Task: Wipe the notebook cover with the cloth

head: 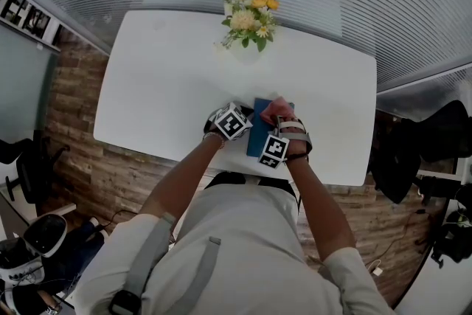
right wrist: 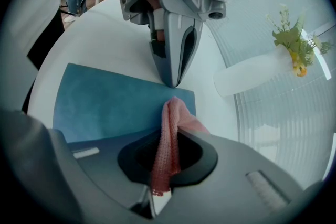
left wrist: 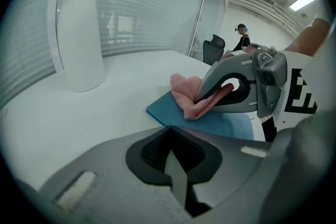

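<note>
Pink cloth on the notebook, held in the right gripper.
A white table (head: 162, 85) carries a vase of flowers (head: 247, 29) at its far side and a blue notebook (right wrist: 105, 102) lying flat near the front edge. The left gripper (left wrist: 177, 173) has its jaws pressed together on nothing, tip down at the notebook's edge. The right gripper (right wrist: 156, 191) pinches the cloth (right wrist: 169, 128), whose bunched end rests on the cover by a corner.

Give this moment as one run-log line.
left gripper: shut, tip at notebook edge | right gripper: shut on cloth | cloth touching notebook cover
</note>
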`<action>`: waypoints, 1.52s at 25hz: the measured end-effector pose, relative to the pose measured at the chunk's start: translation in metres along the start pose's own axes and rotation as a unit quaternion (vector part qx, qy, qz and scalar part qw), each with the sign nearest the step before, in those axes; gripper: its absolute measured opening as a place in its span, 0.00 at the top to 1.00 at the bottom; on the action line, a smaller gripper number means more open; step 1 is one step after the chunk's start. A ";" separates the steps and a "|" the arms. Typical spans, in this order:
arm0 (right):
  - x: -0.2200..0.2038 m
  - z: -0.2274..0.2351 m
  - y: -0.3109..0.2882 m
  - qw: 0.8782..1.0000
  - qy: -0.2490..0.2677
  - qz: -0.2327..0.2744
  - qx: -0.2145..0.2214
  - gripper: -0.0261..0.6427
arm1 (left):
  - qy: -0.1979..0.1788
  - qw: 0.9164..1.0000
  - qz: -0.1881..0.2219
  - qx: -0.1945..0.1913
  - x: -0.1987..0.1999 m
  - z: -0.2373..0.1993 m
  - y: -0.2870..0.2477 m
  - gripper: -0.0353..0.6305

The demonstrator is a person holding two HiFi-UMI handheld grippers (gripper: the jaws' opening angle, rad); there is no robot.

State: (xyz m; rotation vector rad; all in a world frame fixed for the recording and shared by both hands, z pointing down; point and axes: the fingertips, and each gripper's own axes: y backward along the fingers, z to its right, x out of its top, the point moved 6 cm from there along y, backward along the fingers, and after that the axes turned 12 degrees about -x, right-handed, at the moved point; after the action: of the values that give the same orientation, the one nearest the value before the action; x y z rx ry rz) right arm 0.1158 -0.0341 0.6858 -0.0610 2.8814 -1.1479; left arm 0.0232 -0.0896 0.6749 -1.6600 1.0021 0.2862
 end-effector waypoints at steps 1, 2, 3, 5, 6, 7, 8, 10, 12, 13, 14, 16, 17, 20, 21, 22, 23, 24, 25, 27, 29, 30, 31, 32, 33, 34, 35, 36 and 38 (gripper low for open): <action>0.000 0.000 0.001 1.000 0.000 0.000 0.000 0.96 | 0.002 1.000 0.001 -0.002 -0.001 0.000 -0.001 0.94; 0.001 -0.001 0.001 1.000 0.000 0.001 0.000 0.96 | 0.003 1.000 0.001 -0.005 -0.001 0.000 -0.001 0.94; 0.001 -0.001 0.001 1.000 0.000 0.002 0.001 0.96 | 0.003 1.000 0.000 -0.006 0.000 0.001 -0.001 0.94; 0.001 -0.002 0.002 1.000 0.000 0.002 0.002 0.96 | 0.003 1.000 -0.003 -0.006 0.000 0.000 -0.001 0.94; 0.001 -0.003 0.003 1.000 -0.001 0.002 0.002 0.96 | 0.004 1.000 -0.004 -0.005 -0.001 0.000 -0.002 0.94; 0.001 -0.003 0.004 1.000 -0.001 0.002 0.003 0.96 | 0.005 1.000 -0.004 -0.005 -0.002 0.000 -0.003 0.94; 0.001 -0.004 0.005 1.000 -0.001 0.002 0.003 0.96 | 0.005 1.000 -0.004 -0.005 -0.003 0.000 -0.003 0.94; 0.001 -0.005 0.006 1.000 -0.001 0.002 0.004 0.96 | 0.004 1.000 -0.002 -0.006 -0.001 0.001 -0.002 0.94; 0.001 -0.006 0.007 1.000 -0.002 0.002 0.005 0.96 | 0.002 1.000 -0.002 -0.006 -0.001 0.001 -0.002 0.94; 0.001 -0.007 0.007 1.000 -0.003 0.002 0.006 0.96 | 0.002 1.000 -0.002 -0.006 -0.001 0.000 -0.002 0.94; 0.001 -0.007 0.007 1.000 -0.004 0.003 0.007 0.96 | 0.002 1.000 -0.002 -0.006 -0.002 -0.001 -0.003 0.94; 0.001 -0.009 0.009 1.000 -0.007 0.004 0.009 0.96 | 0.004 1.000 -0.002 -0.005 -0.002 -0.001 -0.003 0.94; 0.002 -0.009 0.010 1.000 -0.008 0.004 0.009 0.96 | 0.004 1.000 -0.002 -0.005 -0.002 0.000 -0.002 0.94; 0.002 -0.011 0.011 1.000 -0.010 0.005 0.010 0.96 | 0.004 1.000 -0.003 -0.006 -0.001 -0.001 -0.002 0.94; 0.002 -0.012 0.011 1.000 -0.011 0.005 0.011 0.96 | 0.004 1.000 -0.002 -0.006 0.000 0.000 0.000 0.94; 0.002 -0.012 0.012 1.000 -0.011 0.006 0.011 0.96 | 0.004 1.000 -0.002 -0.006 0.001 0.000 0.000 0.94; 0.002 -0.013 0.012 1.000 -0.012 0.006 0.011 0.96 | 0.004 1.000 -0.002 -0.007 0.000 0.000 -0.001 0.94; 0.002 -0.014 0.012 1.000 -0.012 0.006 0.012 0.96 | 0.004 1.000 -0.002 -0.008 0.000 -0.001 -0.002 0.94; 0.002 -0.015 0.013 1.000 -0.012 0.006 0.013 0.96 | 0.004 1.000 -0.001 -0.008 -0.001 -0.002 -0.004 0.94; 0.002 -0.017 0.013 1.000 -0.013 0.005 0.014 0.96 | 0.004 1.000 -0.001 -0.007 -0.002 -0.003 -0.004 0.94; 0.002 -0.019 0.013 1.000 -0.014 0.006 0.015 0.96 | 0.005 1.000 -0.002 -0.007 -0.002 -0.003 -0.003 0.94; 0.002 -0.019 0.014 1.000 -0.015 0.006 0.015 0.96 | 0.005 1.000 -0.001 -0.007 -0.002 -0.003 -0.003 0.94; 0.002 -0.020 0.015 1.000 -0.015 0.006 0.015 0.96 | 0.005 1.000 -0.001 -0.007 -0.001 -0.003 -0.002 0.94; 0.002 -0.020 0.017 1.000 -0.016 0.006 0.016 0.96 | 0.005 1.000 -0.001 -0.006 0.000 -0.002 -0.001 0.94; 0.002 -0.021 0.018 1.000 -0.016 0.006 0.017 0.96 | 0.004 1.000 -0.002 -0.006 0.001 -0.001 0.000 0.94; 0.002 -0.021 0.019 1.000 -0.015 0.006 0.018 0.96 | 0.004 1.000 -0.002 -0.005 0.001 -0.002 0.000 0.94; 0.002 -0.022 0.019 1.000 -0.015 0.007 0.018 0.96 | 0.004 1.000 -0.002 -0.004 0.000 -0.003 -0.001 0.94; 0.003 -0.023 0.020 1.000 -0.016 0.008 0.019 0.96 | 0.004 1.000 -0.002 -0.005 -0.001 -0.004 -0.003 0.94; 0.003 -0.025 0.021 1.000 -0.017 0.008 0.021 0.96 | 0.005 1.000 -0.001 -0.008 -0.003 -0.004 -0.005 0.94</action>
State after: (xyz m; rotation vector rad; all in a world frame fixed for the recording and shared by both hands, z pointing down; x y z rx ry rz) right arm 0.1114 -0.0021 0.6895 -0.0546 2.8219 -1.1917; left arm 0.0241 -0.0917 0.6815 -1.6779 1.0075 0.2849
